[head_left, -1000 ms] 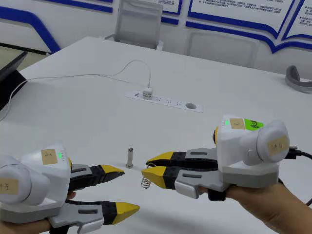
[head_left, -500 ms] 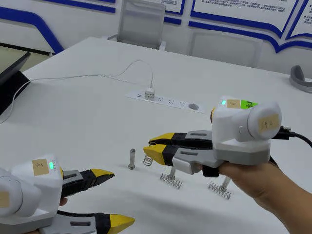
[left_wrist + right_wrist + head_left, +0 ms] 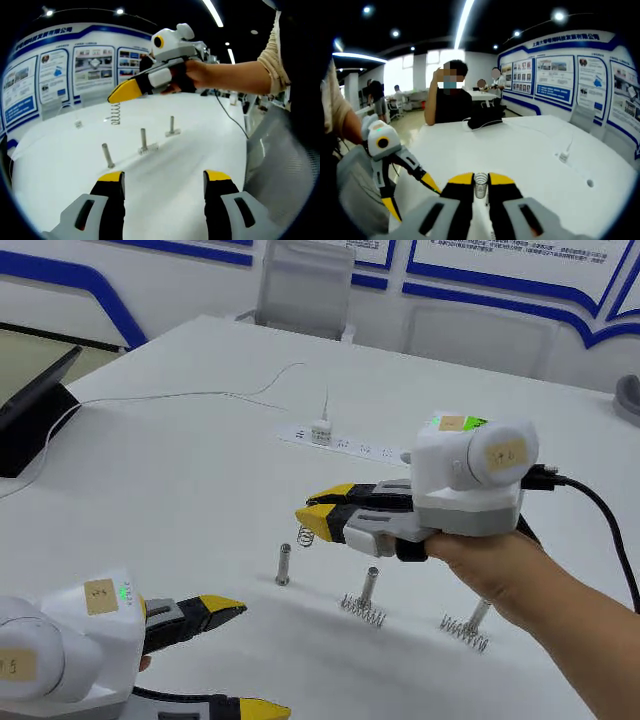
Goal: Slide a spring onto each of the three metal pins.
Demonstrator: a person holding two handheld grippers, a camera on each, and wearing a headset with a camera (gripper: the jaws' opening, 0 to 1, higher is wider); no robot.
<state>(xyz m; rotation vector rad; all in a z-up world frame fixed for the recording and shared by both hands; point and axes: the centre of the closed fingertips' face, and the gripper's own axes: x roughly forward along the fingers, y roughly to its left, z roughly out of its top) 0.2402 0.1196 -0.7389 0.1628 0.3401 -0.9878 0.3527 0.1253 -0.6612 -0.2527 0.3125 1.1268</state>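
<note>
Right hand (image 3: 490, 560) reaches out level over the counter (image 3: 180, 470), right tongs (image 3: 310, 523) pinching a spring (image 3: 305, 536) that hangs from the tips just above the bare pin (image 3: 284, 565). Left tongs (image 3: 262, 658) sit low and close in, spread wide, holding nothing, tips aimed toward the pins. Middle pin (image 3: 371, 585) and end pin (image 3: 478, 615) stand upright further right, each with a spring at its foot.

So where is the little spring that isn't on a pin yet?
In the head view the spring hangs pinched in the right tongs, just up and right of the bare pin at the row's left end.
</note>
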